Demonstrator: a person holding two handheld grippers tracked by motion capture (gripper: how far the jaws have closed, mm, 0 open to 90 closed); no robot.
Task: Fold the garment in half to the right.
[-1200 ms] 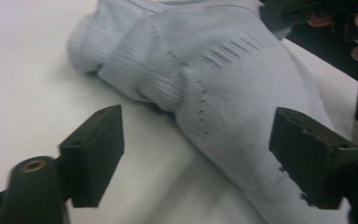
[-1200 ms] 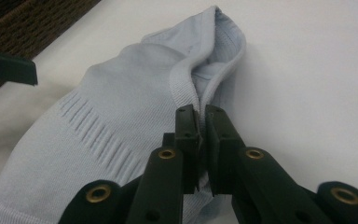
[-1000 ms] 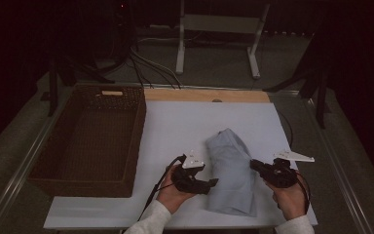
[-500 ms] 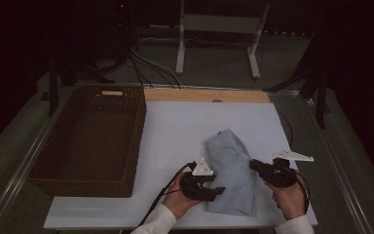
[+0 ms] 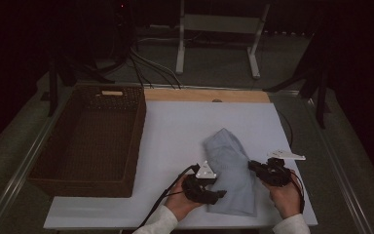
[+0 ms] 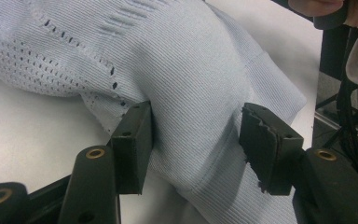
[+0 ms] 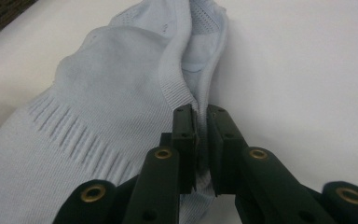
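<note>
The white table (image 5: 185, 126) took up most of the scene, with a dark wicker basket (image 5: 90, 141) standing at its nine o'clock side. At about five o'clock on the tabletop, near the person's edge, lay a pale blue knitted garment (image 5: 229, 170), folded into a long bundle.

It looked light and thoroughly soft, a ribbed knit with open-work patches, the sort of thing that would sag and unfold if lifted from one point. I judged the thicker ribbed hem the safest place to take hold, since the thin perforated parts might stretch.

The right gripper (image 7: 201, 140), at the bundle's three o'clock edge, was clenched on that ribbed hem. The left gripper (image 6: 196, 135), at its seven o'clock corner, had its jaws half-spread around a fold of the knit; they had just been closing, and the left pad (image 6: 133, 147) touched cloth, though I could not tell whether it was truly gripped.
</note>
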